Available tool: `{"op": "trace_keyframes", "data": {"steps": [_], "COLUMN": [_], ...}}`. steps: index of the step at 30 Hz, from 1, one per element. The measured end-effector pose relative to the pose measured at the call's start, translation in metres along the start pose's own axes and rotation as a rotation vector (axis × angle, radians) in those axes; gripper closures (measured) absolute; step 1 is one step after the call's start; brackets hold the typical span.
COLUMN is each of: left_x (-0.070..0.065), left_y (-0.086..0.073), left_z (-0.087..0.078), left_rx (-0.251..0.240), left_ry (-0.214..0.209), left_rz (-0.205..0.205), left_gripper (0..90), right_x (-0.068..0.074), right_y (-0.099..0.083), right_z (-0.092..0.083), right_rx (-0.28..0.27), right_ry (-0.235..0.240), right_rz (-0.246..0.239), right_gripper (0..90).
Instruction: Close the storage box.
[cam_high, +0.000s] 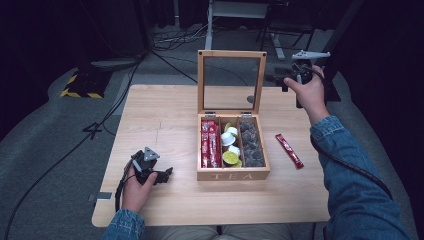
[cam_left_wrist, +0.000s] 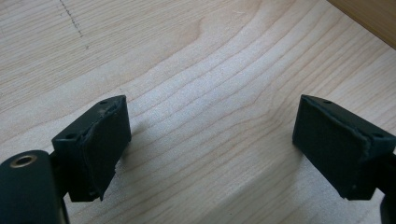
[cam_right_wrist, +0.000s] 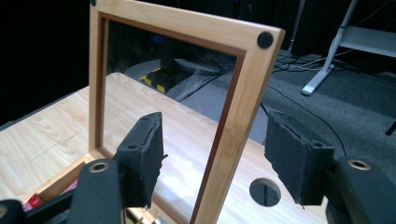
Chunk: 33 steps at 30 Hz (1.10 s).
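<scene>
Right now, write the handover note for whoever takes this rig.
Left gripper: open, empty, low over the table left of the tea box.
Right gripper: open, jaws either side of the upright lid's right frame edge, not pressing.
Box holds red sachets, cups and dark packets; one red sachet lies on the table right of it.
Done: lid open.
Left, probably: stow the loose sachet, close the lid.

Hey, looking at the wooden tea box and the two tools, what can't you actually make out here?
- Dark items in the right compartment of the wooden tea box with a glass lid: too small in the high view to identify.
- Print on the loose red sachet: too small.
- Right tool: the lid's frame edge stands between its open jaws; contact cannot be told.
- Left tool: box cut off by the edge.
</scene>
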<state>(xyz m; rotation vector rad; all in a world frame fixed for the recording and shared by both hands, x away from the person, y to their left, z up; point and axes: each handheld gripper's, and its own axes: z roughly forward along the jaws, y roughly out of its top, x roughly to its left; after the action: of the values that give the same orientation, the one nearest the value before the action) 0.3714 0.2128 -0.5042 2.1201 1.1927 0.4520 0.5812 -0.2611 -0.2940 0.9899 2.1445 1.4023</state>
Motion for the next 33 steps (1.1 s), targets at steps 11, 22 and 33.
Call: {"op": "trace_keyframes", "data": {"steps": [11,22,33], "left_x": [0.0,0.0,0.0], "left_y": [0.0,0.0,0.001], "left_z": [0.0,0.0,0.001], "left_rx": [-0.002,-0.001,0.001], "left_ry": [0.0,0.001,0.001], "left_rz": [-0.002,-0.004,-0.002], "left_gripper": [11.7,11.7,11.2], "right_x": [-0.014,-0.022,-0.019], "right_y": [0.014,0.013,0.013], "right_z": [0.036,0.065,0.076], "right_rx": [0.018,0.055,0.069], "right_ry": [-0.01,-0.009,0.012], "right_rz": [0.012,0.033,0.036], "right_gripper": [37.8,38.6,44.6]}}
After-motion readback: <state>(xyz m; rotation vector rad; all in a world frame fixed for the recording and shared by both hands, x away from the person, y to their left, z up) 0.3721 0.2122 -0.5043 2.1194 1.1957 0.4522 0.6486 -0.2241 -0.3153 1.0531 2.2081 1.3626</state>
